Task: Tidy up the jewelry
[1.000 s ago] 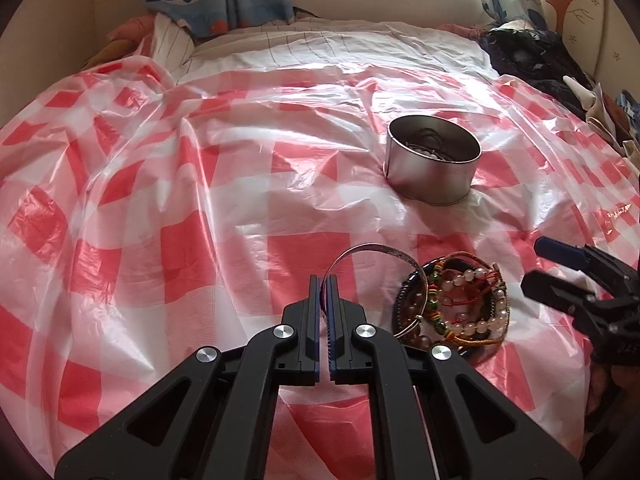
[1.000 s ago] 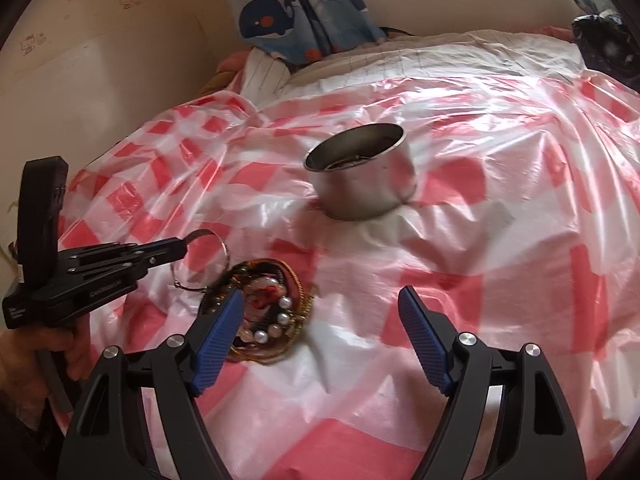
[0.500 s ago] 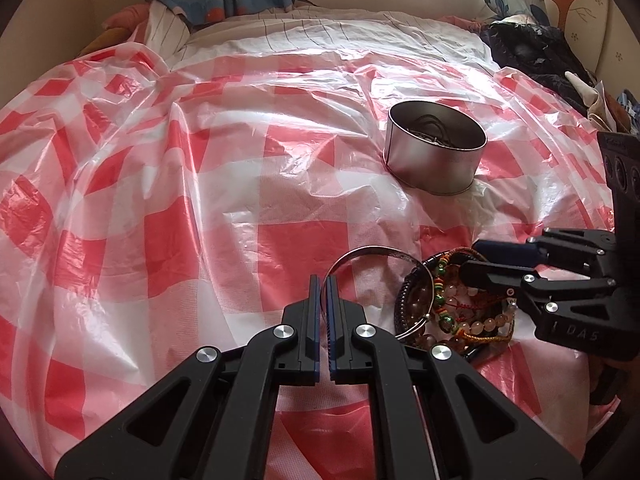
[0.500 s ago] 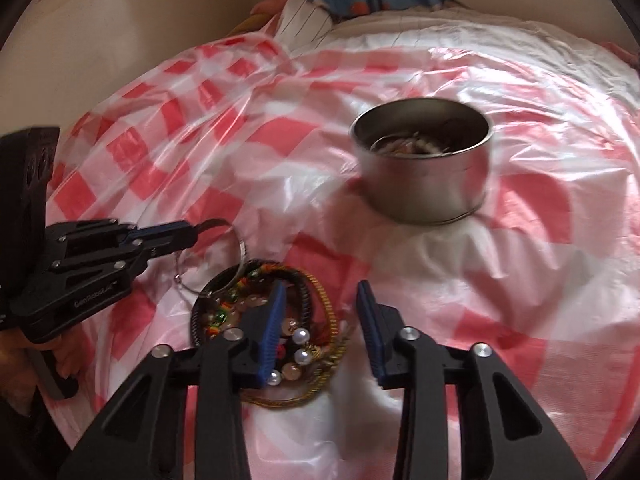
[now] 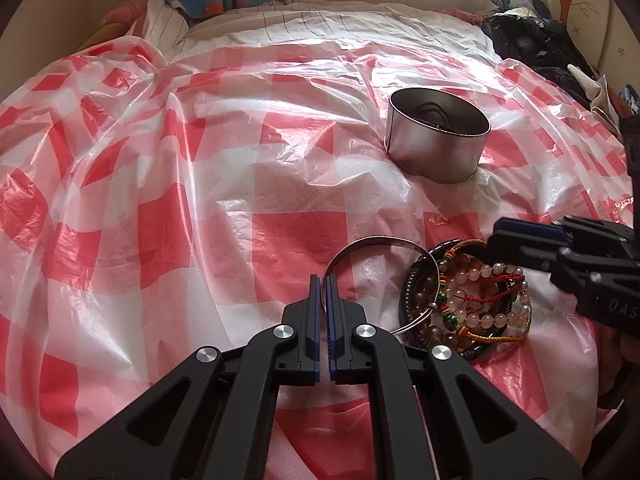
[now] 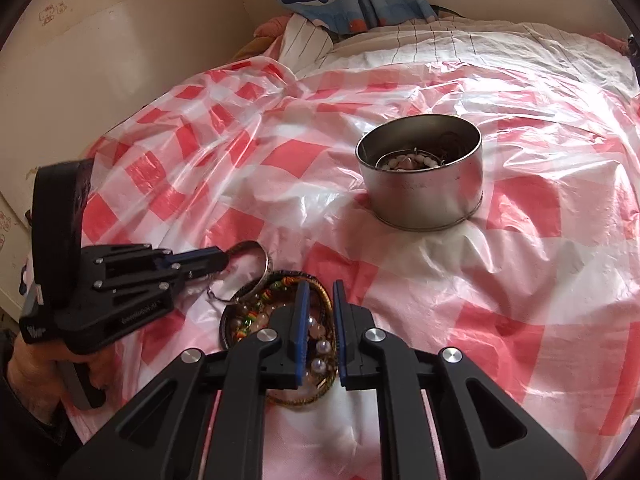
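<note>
Some jewelry already sits in the metal tin (image 6: 420, 184) on the far right of the bed (beads show inside), but a tangled pile of bracelets (image 5: 466, 300) still lies near, on the checked plastic sheet (image 5: 200, 200). The left claw (image 5: 323, 280) is pressed together on the silver bangle (image 5: 376, 242). The right claw (image 6: 318, 292) straddles the pile, jaws opening, nothing pinched yet. Most sorting seems left.

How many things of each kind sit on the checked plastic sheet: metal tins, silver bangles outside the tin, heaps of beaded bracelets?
Round metal tin: 1
Thin silver bangle: 1
Heap of beaded and cord bracelets: 1
Total: 3
</note>
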`<action>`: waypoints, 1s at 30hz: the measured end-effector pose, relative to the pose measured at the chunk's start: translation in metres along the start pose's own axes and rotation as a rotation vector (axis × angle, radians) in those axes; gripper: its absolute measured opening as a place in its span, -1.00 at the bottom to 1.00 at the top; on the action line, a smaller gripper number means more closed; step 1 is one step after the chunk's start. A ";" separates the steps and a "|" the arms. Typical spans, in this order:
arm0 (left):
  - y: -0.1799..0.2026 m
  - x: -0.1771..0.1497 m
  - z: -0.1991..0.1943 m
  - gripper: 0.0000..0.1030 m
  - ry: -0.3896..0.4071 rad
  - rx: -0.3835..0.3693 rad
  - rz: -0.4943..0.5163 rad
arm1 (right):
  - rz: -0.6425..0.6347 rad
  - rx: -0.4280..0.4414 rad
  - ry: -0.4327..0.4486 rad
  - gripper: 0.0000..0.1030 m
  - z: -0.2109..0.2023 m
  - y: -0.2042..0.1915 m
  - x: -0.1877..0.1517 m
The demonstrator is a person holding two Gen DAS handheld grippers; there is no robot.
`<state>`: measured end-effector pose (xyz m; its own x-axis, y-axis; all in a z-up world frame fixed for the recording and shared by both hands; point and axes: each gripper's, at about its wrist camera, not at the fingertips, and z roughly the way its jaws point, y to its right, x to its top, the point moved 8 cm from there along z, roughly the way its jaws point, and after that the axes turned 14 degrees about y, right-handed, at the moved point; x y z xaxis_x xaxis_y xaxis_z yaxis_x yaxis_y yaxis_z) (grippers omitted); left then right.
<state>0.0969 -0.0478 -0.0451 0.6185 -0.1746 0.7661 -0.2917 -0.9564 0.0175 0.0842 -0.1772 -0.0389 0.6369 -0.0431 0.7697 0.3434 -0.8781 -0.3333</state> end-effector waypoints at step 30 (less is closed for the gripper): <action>0.005 -0.005 0.008 -0.79 -0.013 -0.007 -0.012 | 0.071 -0.262 0.085 -0.06 -0.055 0.054 -0.004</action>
<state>0.0984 -0.0533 -0.0540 0.6312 -0.1665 0.7575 -0.2891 -0.9568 0.0306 0.0620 -0.2505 -0.0297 0.5889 -0.1393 0.7961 0.1023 -0.9643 -0.2444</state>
